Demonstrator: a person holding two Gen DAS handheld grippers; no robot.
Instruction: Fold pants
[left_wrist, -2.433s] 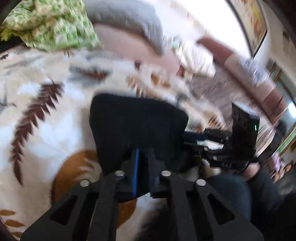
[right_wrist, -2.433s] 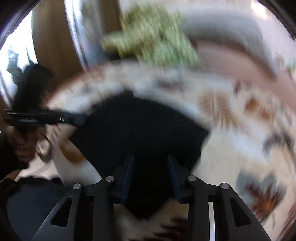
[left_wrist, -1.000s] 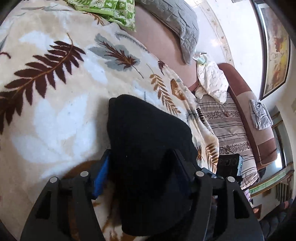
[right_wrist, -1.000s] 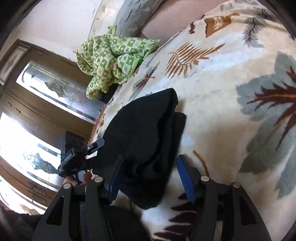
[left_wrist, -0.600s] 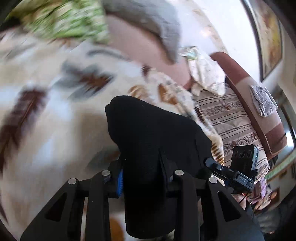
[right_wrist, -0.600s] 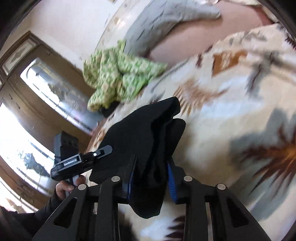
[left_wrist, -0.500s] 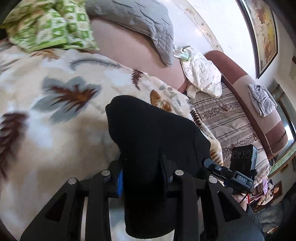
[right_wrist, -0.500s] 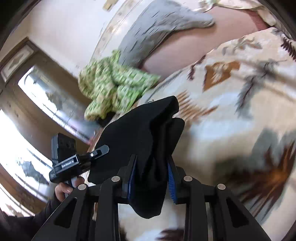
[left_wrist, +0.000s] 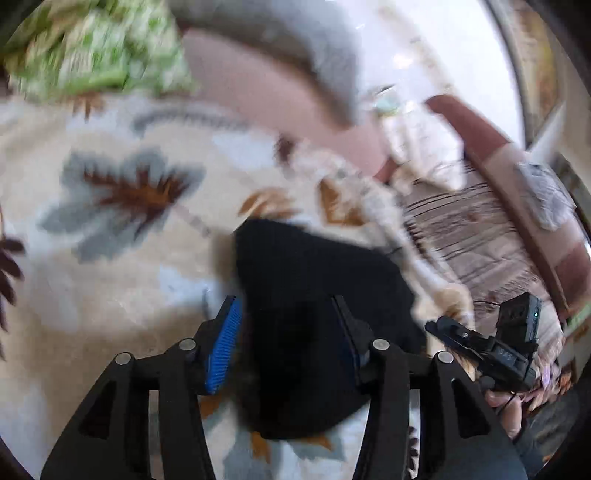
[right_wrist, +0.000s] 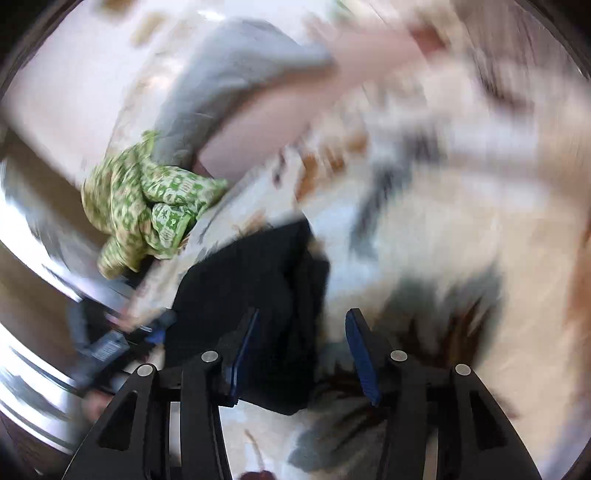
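On the leaf-patterned blanket (left_wrist: 110, 258), the folded black pants (left_wrist: 314, 295) lay as a compact bundle near the blanket's edge. The left gripper (left_wrist: 284, 332) stood half spread around the bundle's near end, its jaws just reopened, the blue pad (left_wrist: 223, 347) clear of the cloth. The right gripper (right_wrist: 301, 354), likewise just reopened, had the pants' edge (right_wrist: 258, 295) between its jaws, unpressed. A green cloth (right_wrist: 147, 210) lay at 10 o'clock of the pants, beside a grey pillow (right_wrist: 221, 85).
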